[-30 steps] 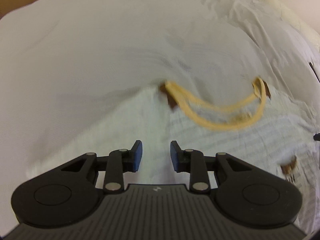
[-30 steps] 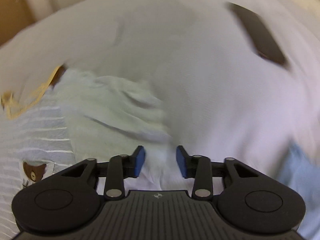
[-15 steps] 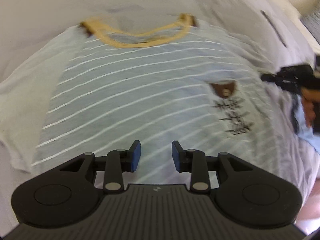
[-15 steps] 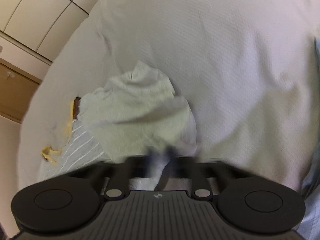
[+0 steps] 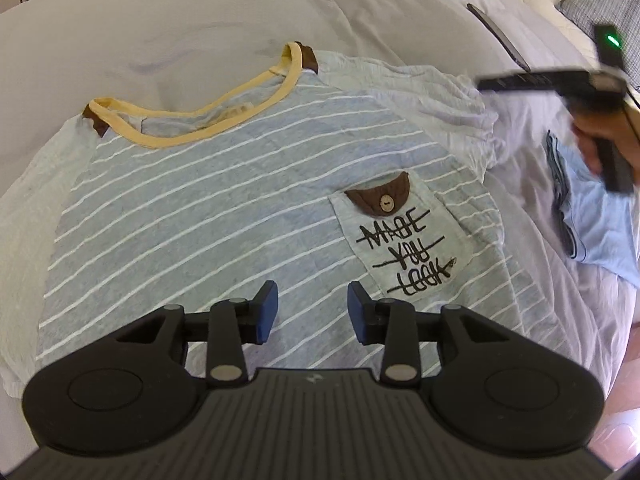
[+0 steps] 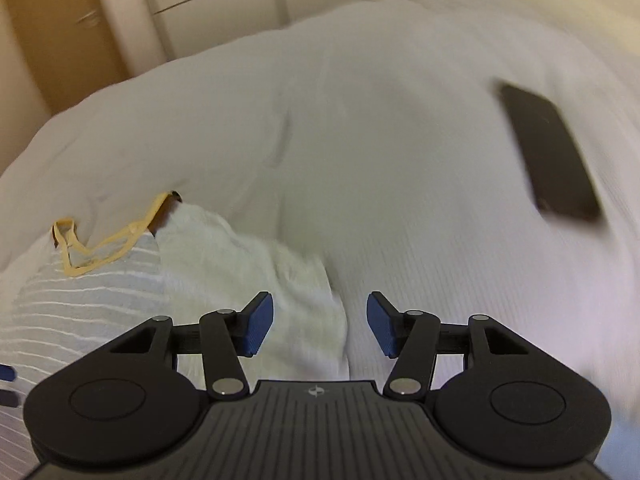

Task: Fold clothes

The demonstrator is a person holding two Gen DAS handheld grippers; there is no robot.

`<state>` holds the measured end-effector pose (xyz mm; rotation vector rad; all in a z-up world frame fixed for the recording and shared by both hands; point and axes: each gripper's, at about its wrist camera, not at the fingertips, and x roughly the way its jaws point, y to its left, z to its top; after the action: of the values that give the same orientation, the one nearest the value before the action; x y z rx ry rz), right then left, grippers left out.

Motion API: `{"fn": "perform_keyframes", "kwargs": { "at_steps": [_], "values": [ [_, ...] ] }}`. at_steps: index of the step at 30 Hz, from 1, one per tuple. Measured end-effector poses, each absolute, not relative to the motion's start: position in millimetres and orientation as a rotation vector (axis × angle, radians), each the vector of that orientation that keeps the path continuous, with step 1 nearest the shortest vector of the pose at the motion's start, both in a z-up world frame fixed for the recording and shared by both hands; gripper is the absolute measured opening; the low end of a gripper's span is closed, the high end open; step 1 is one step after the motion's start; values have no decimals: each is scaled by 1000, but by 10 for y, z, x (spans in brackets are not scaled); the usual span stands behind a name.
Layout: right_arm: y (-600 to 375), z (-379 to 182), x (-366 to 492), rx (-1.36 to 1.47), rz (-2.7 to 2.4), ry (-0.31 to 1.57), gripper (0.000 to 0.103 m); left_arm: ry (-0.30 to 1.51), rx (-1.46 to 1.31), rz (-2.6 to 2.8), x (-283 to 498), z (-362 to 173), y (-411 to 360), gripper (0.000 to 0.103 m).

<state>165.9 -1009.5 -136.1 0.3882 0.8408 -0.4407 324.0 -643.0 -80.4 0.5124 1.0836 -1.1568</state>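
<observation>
A light blue T-shirt with white stripes [image 5: 208, 208] lies flat on the white bed, front up, with a yellow collar [image 5: 200, 116] and a chest pocket [image 5: 404, 240] bearing black lettering. My left gripper [image 5: 312, 312] hovers open over the shirt's lower front with nothing between its fingers. In the right wrist view my right gripper [image 6: 320, 324] stands open just above the shirt's pale sleeve [image 6: 256, 272], with the yellow collar [image 6: 100, 244] to the left. The right gripper [image 5: 552, 80] also shows blurred in the left wrist view, held by a hand.
A dark phone [image 6: 548, 152] lies on the white bedcover [image 6: 360, 120] to the right, also seen as a phone [image 5: 496, 28] at the far side. A folded light blue garment [image 5: 592, 224] sits at the bed's right. Wooden cabinets [image 6: 60, 40] stand beyond.
My left gripper has pulled back and risen, so the whole shirt front is now in view. My right gripper swung across the sleeve and now stands open over its edge.
</observation>
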Motion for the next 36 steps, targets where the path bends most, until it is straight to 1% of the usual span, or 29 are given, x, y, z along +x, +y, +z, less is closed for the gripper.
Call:
{"fn": "perform_keyframes", "kwargs": {
  "at_steps": [2,3,4,5,6,8,10,11,14,17,19,21,27,33,35,36],
  "values": [
    [-10218,-1492,1826,425,-417,882,57,1095,517,-1148,3239,-845,-6404,34],
    [-10278,-1554,1903,449,-400,901,46,1101,522,-1141,3243,-870,-6387,34],
    [-10325,-1587,1938,503,-350,910,30,1108,526,-1132,3251,-895,-6365,34],
    [-10316,-1574,1964,495,-326,911,2,1113,527,-1123,3266,-916,-6344,34],
    [-10298,-1553,1978,480,-311,907,3,1116,527,-1116,3286,-931,-6321,34],
    [-10228,-1400,1804,395,-437,840,3,1117,530,-1102,3323,-943,-6278,34],
    [-10201,-1272,1658,322,-624,769,20,1112,532,-1086,3372,-936,-6225,34],
    [-10180,-1227,1607,312,-666,742,34,1110,531,-1078,3399,-931,-6196,34],
    [-10039,-1096,1484,301,-727,708,34,1096,525,-1039,3495,-898,-6080,34],
    [-9815,-1000,1357,325,-702,707,37,1073,513,-979,3627,-832,-5881,37],
    [-9570,-1037,1407,358,-652,743,39,1064,499,-926,3757,-796,-5710,37],
    [-9320,-1010,1395,392,-592,782,46,1050,486,-861,3918,-751,-5512,38],
    [-8316,-1082,1725,486,-392,888,46,986,441,-694,4712,-641,-4857,43],
    [-7245,-957,2220,442,-176,912,46,1003,361,-683,5607,-845,-4559,43],
    [-6959,-909,2386,421,-138,906,48,1043,323,-726,5864,-982,-4548,43],
    [-6816,-900,2448,403,-124,906,48,1081,294,-759,5984,-1080,-4549,41]
  ]
}}
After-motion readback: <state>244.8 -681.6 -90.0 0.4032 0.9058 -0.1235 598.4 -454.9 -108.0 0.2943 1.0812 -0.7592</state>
